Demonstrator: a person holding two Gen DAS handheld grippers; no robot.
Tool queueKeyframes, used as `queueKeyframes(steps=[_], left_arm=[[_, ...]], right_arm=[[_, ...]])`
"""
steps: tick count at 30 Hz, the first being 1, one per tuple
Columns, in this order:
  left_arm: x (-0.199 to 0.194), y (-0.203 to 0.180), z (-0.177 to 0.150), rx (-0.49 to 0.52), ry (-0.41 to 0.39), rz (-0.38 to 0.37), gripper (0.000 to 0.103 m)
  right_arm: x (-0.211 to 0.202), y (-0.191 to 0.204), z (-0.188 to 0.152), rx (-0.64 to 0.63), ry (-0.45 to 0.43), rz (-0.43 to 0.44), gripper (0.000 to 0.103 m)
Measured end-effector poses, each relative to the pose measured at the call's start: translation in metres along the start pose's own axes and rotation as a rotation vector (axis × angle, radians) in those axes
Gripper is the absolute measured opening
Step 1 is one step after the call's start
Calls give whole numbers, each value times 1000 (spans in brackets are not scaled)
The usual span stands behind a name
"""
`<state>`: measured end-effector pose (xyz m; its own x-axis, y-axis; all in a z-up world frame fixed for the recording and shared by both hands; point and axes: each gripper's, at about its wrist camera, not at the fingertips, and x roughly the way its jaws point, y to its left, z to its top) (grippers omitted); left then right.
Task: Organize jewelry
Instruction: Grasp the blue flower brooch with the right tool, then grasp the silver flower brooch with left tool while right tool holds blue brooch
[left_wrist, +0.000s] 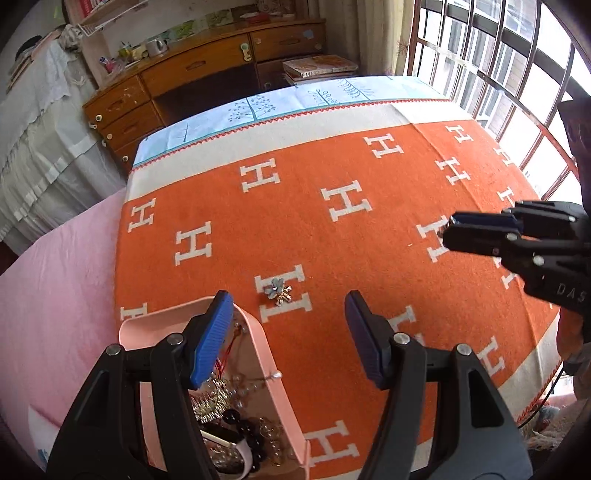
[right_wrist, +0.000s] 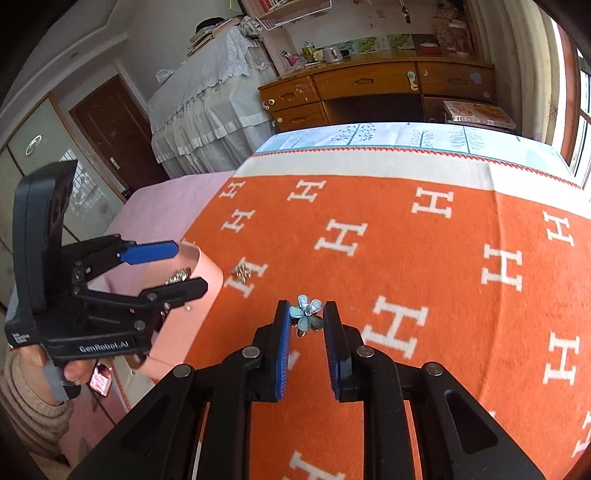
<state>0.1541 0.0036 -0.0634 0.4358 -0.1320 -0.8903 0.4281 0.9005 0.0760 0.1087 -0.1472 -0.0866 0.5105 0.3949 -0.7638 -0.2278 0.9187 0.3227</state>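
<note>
A pink jewelry box (left_wrist: 271, 365) sits on the orange blanket at lower left, holding beads, chains and several other pieces. My left gripper (left_wrist: 286, 325) is open, its left finger over the box's rim; it also shows in the right wrist view (right_wrist: 184, 269). A blue flower brooch with a gold piece (left_wrist: 279, 291) lies on the blanket just beyond the box, also in the right wrist view (right_wrist: 241, 272). My right gripper (right_wrist: 306, 321) is shut on a second blue flower brooch (right_wrist: 307, 314), held above the blanket. It shows at the right in the left wrist view (left_wrist: 448, 229).
The orange blanket with white H letters (left_wrist: 332, 166) covers the table over a light blue cloth (left_wrist: 295, 98). A pink cloth (left_wrist: 55, 277) lies to the left. A wooden desk (left_wrist: 207, 62) stands behind, and barred windows (left_wrist: 498, 66) at right.
</note>
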Motion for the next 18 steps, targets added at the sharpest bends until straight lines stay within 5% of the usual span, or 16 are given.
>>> queueKeyframes(steps=[4,9,18], left_arm=[[24,14,13,22,63,-34,60],[55,24,26,30,148,-90,44],[93,33,33,26,275,-164,32]], right_arm=[[23,-4,42,68,21,21,18],[58,-13,76,158,73,45,18],[96,-15,77,191,132,34,18]])
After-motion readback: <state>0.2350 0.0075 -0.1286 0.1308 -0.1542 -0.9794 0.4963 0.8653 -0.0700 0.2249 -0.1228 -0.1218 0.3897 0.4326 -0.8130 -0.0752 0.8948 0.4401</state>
